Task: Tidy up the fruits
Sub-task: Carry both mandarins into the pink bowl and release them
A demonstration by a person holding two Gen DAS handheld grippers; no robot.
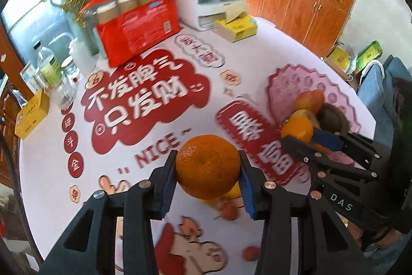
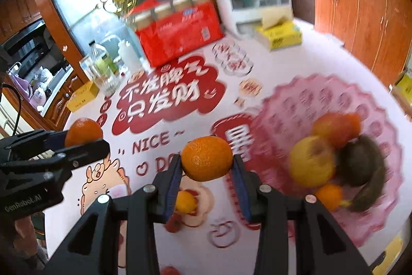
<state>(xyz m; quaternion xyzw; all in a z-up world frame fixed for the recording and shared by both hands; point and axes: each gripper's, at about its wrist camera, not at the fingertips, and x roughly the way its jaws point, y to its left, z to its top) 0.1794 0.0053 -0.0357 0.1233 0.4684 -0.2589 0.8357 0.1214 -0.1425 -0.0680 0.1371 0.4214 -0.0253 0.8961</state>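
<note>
Two oranges are in the air at once, one in each tool. Seen from the left wrist, the left gripper (image 1: 208, 173) has its blue pads clamped on a large orange (image 1: 208, 166) held above the printed tablecloth (image 1: 144, 146); off to the right, the right gripper (image 1: 312, 139) pinches a second orange (image 1: 297, 128) just in front of the pile on the pink plate (image 1: 288, 84). Below the left fingers, a small yellow fruit (image 1: 233, 192) and two little red fruits (image 1: 229, 210) lie loose on the cloth. From the right wrist, the right gripper (image 2: 207, 172) is likewise closed on its orange (image 2: 207, 158), lifted clear of the table and just left of the plate (image 2: 283, 105), where a yellow apple (image 2: 311, 161), a reddish fruit (image 2: 334, 128), a brown kiwi-like fruit (image 2: 360, 164) and a small orange (image 2: 329, 196) are already heaped. The left gripper (image 2: 85, 139) shows at the left edge carrying its orange (image 2: 83, 130), well apart from the plate. The job looks more than half finished: both held oranges have yet to land, and a small yellow fruit (image 2: 184, 201) with a red one (image 2: 173, 223) waits underneath.
</note>
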